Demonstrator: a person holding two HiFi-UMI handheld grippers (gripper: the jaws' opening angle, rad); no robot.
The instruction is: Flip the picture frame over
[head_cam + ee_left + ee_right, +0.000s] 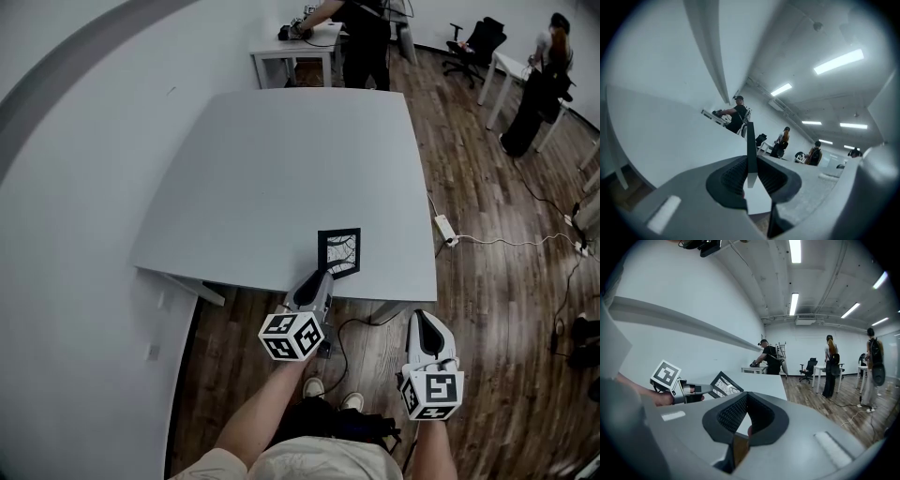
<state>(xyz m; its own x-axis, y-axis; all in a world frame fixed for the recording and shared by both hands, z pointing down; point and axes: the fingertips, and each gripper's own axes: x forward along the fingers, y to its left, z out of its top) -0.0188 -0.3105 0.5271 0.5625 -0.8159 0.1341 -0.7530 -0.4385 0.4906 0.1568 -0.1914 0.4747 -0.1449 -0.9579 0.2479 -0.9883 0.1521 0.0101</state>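
- Your left gripper [321, 278] is clamping the frame [338, 251] by its near side. The frame is sitting at the near edge of the table [281, 169], picture side up and seemingly tilted.
- For the flip, be rolling your wrist slowly. That thin edge is likely to slip between the pads.
- Your right gripper [427, 323] is hanging off the table, jaws together on nothing. Consider bringing it in to steady the far side.
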